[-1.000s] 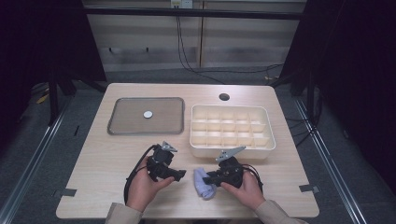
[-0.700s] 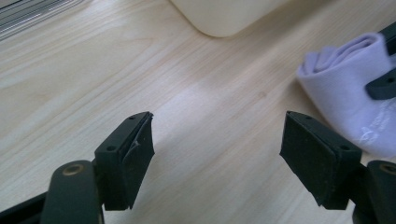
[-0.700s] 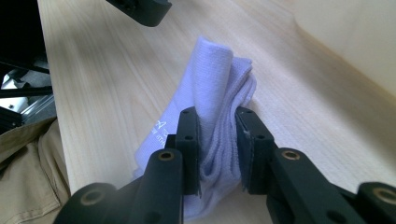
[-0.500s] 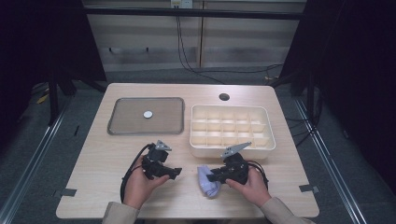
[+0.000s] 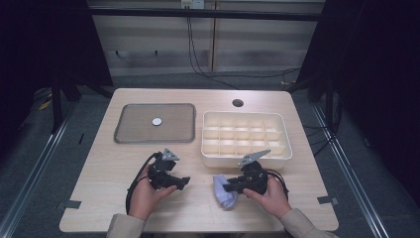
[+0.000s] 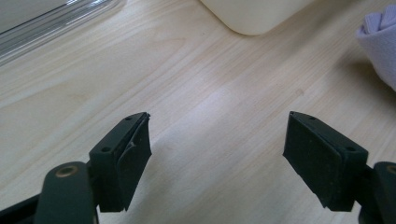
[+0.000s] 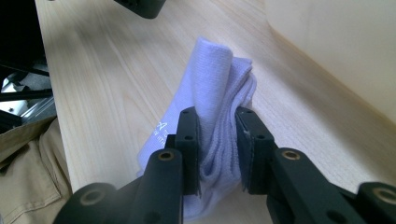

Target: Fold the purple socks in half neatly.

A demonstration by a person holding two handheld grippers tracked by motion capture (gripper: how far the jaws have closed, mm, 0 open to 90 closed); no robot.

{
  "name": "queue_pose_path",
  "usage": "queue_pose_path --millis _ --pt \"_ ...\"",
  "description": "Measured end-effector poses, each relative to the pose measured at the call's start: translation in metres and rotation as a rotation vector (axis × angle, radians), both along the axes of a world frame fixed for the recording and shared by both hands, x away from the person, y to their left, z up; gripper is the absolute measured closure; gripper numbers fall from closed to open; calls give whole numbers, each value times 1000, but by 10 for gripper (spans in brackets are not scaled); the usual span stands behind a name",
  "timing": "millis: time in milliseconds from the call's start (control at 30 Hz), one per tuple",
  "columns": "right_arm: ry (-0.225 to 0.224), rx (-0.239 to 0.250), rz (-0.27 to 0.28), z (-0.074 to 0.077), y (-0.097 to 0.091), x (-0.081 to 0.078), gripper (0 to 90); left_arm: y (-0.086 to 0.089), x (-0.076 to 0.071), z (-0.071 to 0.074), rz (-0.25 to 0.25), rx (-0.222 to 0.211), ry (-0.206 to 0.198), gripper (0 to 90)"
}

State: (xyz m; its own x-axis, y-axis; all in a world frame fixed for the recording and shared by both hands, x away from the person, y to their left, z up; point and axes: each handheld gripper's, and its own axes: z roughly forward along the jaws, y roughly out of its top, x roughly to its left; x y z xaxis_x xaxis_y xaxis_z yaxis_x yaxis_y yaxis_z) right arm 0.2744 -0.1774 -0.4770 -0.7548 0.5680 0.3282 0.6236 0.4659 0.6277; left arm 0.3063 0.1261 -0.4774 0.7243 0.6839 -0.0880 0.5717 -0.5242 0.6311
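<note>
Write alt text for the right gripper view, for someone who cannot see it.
Two black tongs rise from the bottom edge and pinch a folded lavender cloth, which bunches up between them over a pale wooden table. The cream wall of a plastic organizer box runs along the upper right, and a tan sleeve shows at lower left.

A pale wooden table [image 5: 198, 208] is set on a grey floor [image 5: 44, 163], with a round hole [image 5: 237, 103] seen near its far edge. A light panelled wall [image 5: 198, 44] is seen behind it, down which black cables [image 5: 195, 54] are run. Dark curtains [image 5: 376, 74] are hung at both sides, and the table is evenly lit.
</note>
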Motion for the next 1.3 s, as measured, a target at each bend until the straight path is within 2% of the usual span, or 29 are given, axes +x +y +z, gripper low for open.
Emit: queue_pose_path --millis 133,200,433,833,1000,1300 --pt "7 3 -4 0 -3 1 727 4 2 -2 0 4 -20 208" --pt "11 2 -6 1 -5 2 727 6 2 -3 0 21 -45 201" --pt "20 -9 -12 3 -10 2 727 11 4 -6 -16 36 -79 189" --pt "13 -10 -25 11 -22 6 727 19 6 -11 2 39 -98 188" --pt "16 -27 -29 15 -26 7 727 21 7 -14 4 42 -106 182" --pt "9 -55 -32 23 -34 9 727 21 8 -19 -11 48 -97 170"
